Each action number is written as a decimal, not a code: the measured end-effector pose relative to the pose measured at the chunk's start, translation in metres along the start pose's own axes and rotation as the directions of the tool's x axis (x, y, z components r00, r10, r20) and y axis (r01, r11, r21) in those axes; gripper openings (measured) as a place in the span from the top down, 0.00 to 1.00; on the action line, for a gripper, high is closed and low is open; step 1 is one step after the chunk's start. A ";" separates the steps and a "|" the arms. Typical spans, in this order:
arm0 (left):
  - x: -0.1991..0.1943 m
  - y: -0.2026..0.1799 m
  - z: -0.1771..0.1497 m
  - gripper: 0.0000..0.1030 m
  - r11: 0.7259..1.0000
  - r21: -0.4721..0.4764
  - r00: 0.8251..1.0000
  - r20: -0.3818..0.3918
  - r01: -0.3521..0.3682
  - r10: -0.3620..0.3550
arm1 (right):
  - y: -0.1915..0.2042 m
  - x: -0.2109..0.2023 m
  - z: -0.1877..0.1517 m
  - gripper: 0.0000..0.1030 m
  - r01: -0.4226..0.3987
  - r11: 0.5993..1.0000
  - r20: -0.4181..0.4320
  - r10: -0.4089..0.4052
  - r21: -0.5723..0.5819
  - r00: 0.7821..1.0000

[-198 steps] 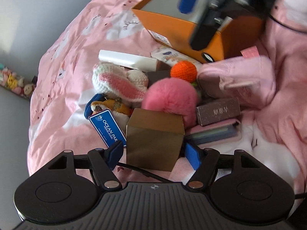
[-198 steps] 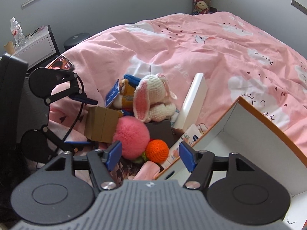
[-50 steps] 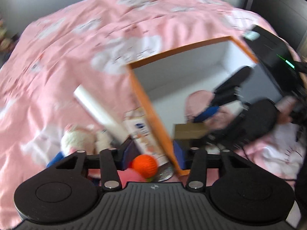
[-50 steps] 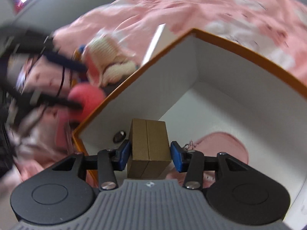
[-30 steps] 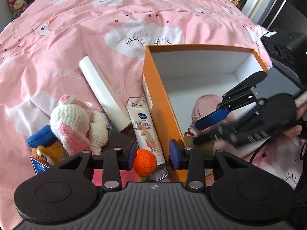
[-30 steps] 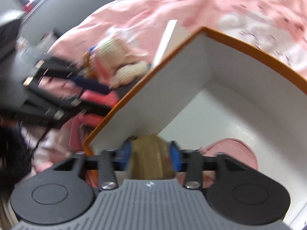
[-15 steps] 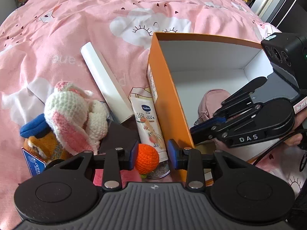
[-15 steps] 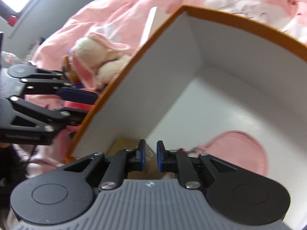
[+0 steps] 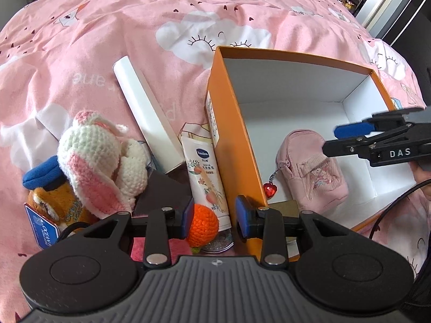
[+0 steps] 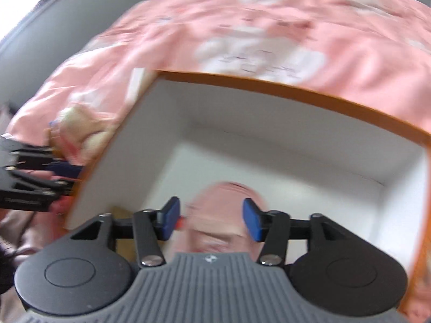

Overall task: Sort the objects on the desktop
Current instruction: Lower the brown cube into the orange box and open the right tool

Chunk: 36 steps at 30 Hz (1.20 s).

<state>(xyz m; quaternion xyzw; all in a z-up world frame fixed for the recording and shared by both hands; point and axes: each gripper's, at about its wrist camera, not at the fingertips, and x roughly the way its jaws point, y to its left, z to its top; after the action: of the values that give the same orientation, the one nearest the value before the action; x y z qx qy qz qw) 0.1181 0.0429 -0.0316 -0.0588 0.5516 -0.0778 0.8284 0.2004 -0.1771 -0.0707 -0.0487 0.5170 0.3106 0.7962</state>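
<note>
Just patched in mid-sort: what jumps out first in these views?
The orange box sits open on the pink cloud-print bedspread, with a pink pouch lying inside. Left of the box, a crocheted bunny tops the unsorted pile, and the left gripper brackets an orange ball.

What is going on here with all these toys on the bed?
Someone is sorting small things into an orange box using hand-held tongs. A pink pouch and a gold box already lie inside. The right tongs hang open over the pouch, holding nothing. The left tongs are open around an orange crochet ball beside the box, not yet gripping it.
</note>
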 end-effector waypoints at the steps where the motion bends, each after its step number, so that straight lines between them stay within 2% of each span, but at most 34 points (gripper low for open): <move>1: 0.000 0.000 0.000 0.62 1.000 -0.002 1.000 0.000 0.004 -0.004 | -0.010 0.000 -0.003 0.43 0.008 0.999 -0.016 -0.008 0.031 1.000; 5: -0.002 -0.003 -0.001 0.62 1.000 -0.001 1.000 0.006 -0.001 0.001 | -0.037 0.014 -0.015 0.43 -0.073 0.983 -0.078 0.087 0.167 0.993; 7: -0.003 -0.003 -0.002 0.62 1.000 -0.007 1.000 0.006 -0.001 0.001 | -0.037 0.019 -0.019 0.62 -0.076 0.983 -0.101 0.094 0.170 0.991; 8: -0.002 -0.003 -0.002 0.62 1.000 -0.009 1.000 0.004 -0.001 0.001 | -0.037 0.020 -0.020 0.76 -0.078 0.983 -0.114 0.097 0.167 0.989; 11: -0.001 -0.004 -0.002 0.62 1.000 -0.009 1.000 0.002 -0.006 0.006 | -0.029 0.024 -0.023 0.78 -0.073 0.991 -0.163 0.091 0.116 0.982; 13: -0.001 -0.004 -0.001 0.62 1.000 -0.011 1.000 0.002 -0.006 0.006 | -0.022 0.023 -0.025 0.79 -0.054 0.997 -0.175 0.064 0.062 0.982; 19: -0.001 -0.003 0.000 0.62 1.000 -0.021 1.000 0.005 -0.009 0.009 | -0.017 0.023 -0.024 0.78 -0.030 0.999 -0.183 0.032 0.017 0.983; 25: -0.003 -0.002 -0.002 0.62 1.000 -0.026 1.000 0.017 -0.015 0.015 | -0.012 0.021 -0.026 0.68 -0.010 1.000 -0.180 0.010 0.001 0.984; 28: -0.006 -0.003 -0.004 0.62 0.999 -0.023 0.999 0.028 -0.027 0.027 | -0.009 0.017 -0.026 0.62 0.008 1.000 -0.152 -0.008 0.003 0.988; 33: -0.013 -0.001 -0.008 0.62 0.999 -0.026 0.998 0.055 -0.024 0.026 | 0.000 0.003 -0.023 0.62 0.038 0.999 -0.080 -0.038 -0.005 0.996; 36: -0.020 0.002 -0.011 0.62 0.999 -0.036 0.996 0.079 -0.030 0.033 | 0.010 -0.012 -0.024 0.62 0.015 1.000 -0.030 -0.015 -0.019 0.999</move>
<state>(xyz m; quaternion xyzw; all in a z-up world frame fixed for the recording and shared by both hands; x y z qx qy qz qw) 0.1003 0.0484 -0.0176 -0.0677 0.5202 -0.0527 0.8497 0.1729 -0.1839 -0.0691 -0.0646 0.5256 0.3085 0.7902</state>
